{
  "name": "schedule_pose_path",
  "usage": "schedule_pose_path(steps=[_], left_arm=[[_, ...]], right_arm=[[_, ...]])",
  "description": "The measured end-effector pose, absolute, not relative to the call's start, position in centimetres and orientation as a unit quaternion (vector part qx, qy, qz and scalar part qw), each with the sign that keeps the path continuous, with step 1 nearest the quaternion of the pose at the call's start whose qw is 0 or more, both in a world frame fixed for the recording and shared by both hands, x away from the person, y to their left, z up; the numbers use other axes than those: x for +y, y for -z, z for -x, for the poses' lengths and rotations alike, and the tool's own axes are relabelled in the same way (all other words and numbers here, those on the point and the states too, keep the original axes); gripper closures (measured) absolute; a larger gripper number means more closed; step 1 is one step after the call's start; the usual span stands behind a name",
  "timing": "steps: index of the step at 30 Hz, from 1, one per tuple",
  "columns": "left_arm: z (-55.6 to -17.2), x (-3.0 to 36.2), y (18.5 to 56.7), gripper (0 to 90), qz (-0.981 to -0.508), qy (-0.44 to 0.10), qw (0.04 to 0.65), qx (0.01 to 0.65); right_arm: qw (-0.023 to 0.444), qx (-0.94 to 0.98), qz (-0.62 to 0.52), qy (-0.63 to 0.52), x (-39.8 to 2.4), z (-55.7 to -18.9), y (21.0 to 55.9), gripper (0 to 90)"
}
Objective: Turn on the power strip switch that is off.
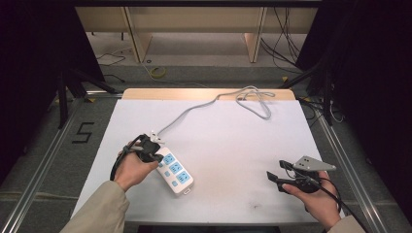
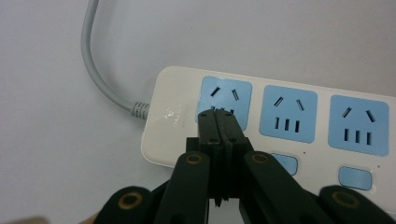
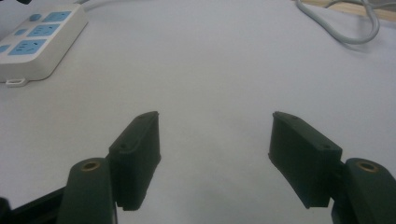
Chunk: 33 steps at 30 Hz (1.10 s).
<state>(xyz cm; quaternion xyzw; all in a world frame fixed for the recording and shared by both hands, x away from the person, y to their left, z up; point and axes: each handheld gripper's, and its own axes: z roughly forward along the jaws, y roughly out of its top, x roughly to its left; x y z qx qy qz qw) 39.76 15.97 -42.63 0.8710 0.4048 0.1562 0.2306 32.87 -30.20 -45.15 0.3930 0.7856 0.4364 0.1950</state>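
Left gripper (image 2: 219,116), jaws pressed together and empty, tips down on the strip (image 2: 289,116) at its first socket, lower left of the surface (image 1: 233,145). Pressing step, it seems; next needs a steady push. Right gripper (image 3: 215,154) waits wide, lower right.

Under my black left gripper (image 2: 218,112) lies a cream-white power strip (image 1: 174,173) with sky-blue socket panels and blue switches; its pale grey cord (image 1: 194,110) trails beyond. My right gripper (image 3: 215,140), black-jaws with brass-coloured rivets, carries a grey plate (image 1: 313,164). I see a white table (image 1: 233,145), beige sleeves.
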Motion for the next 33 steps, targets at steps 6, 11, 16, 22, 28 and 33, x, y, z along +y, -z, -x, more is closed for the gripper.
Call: schedule_pose_path(steps=[6, 11, 16, 22, 28, 33], left_arm=[[-40.0, 15.8, 42.3, 89.8, -0.873, -0.154, 0.223, 0.405], [-40.0, 15.5, 42.4, 89.8, -0.877, -0.149, 0.215, 0.403], [-40.2, 15.3, 42.6, 89.8, -0.879, -0.146, 0.208, 0.404], [-40.4, 15.1, 42.6, 89.8, -0.882, -0.140, 0.197, 0.404], [-40.5, 14.9, 42.7, 89.8, -0.882, -0.138, 0.193, 0.407], [-40.6, 14.8, 42.9, 89.8, -0.885, -0.135, 0.185, 0.406]], right_arm=[[0.195, 0.785, -0.393, -0.437, -30.2, -32.9, 45.1, 33.8], [0.195, 0.786, -0.393, -0.436, -30.2, -32.9, 45.1, 33.7], [0.195, 0.786, -0.393, -0.437, -30.2, -32.9, 45.1, 33.7], [0.194, 0.786, -0.393, -0.435, -30.2, -32.9, 45.1, 33.7], [0.194, 0.786, -0.392, -0.436, -30.2, -32.9, 45.1, 33.6], [0.195, 0.787, -0.392, -0.436, -30.2, -32.8, 45.1, 33.6]])
